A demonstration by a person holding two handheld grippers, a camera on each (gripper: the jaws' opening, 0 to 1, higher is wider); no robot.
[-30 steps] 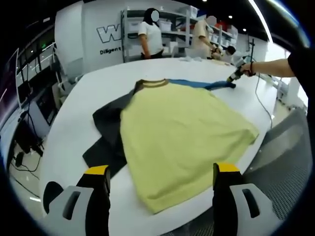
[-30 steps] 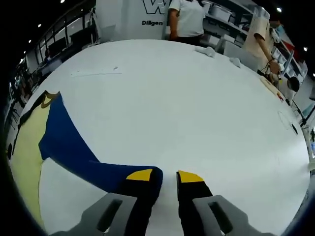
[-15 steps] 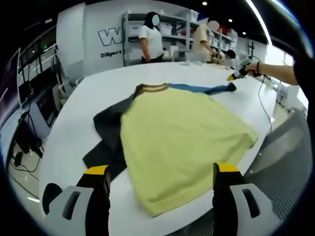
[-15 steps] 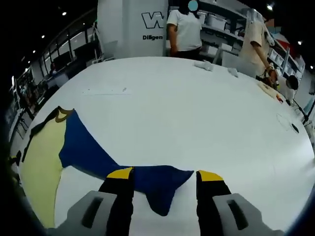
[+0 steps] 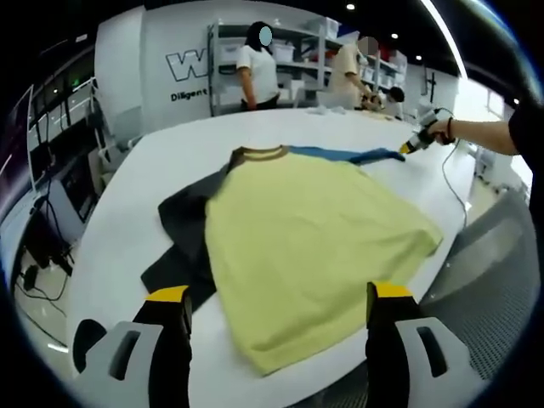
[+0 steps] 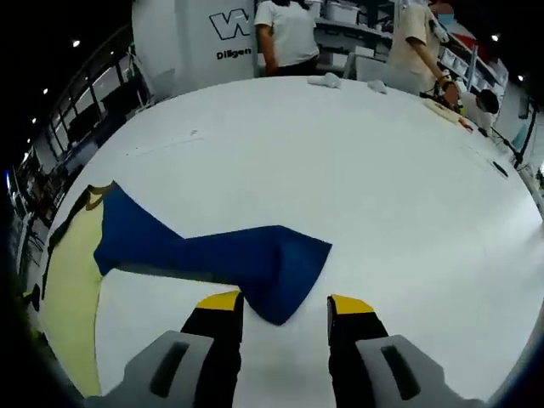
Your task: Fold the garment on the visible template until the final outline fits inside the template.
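Observation:
A yellow garment (image 5: 306,246) with a brown collar (image 5: 263,153) lies spread flat on the white table (image 5: 127,212). Dark grey cloth (image 5: 187,229) sticks out from under its left side. Its blue sleeve (image 6: 246,255) stretches out flat across the table, the cuff end just ahead of my right gripper (image 6: 284,303). That gripper stands open with nothing between its jaws. In the left gripper view the right gripper (image 5: 406,148) hovers at the sleeve's (image 5: 357,155) far end, held by a hand. My left gripper (image 5: 279,293) is open wide over the garment's near hem.
Two people (image 5: 257,68) stand by shelves past the table's far edge. Small white cloths (image 6: 323,81) lie at the far side of the table. A thin cable (image 5: 455,183) runs along the right edge. A grey mesh surface (image 5: 501,280) lies beyond that edge.
My right gripper has opened, let go of the blue sleeve and drawn back from it. The sleeve now lies stretched on the table. The left gripper has stayed put.

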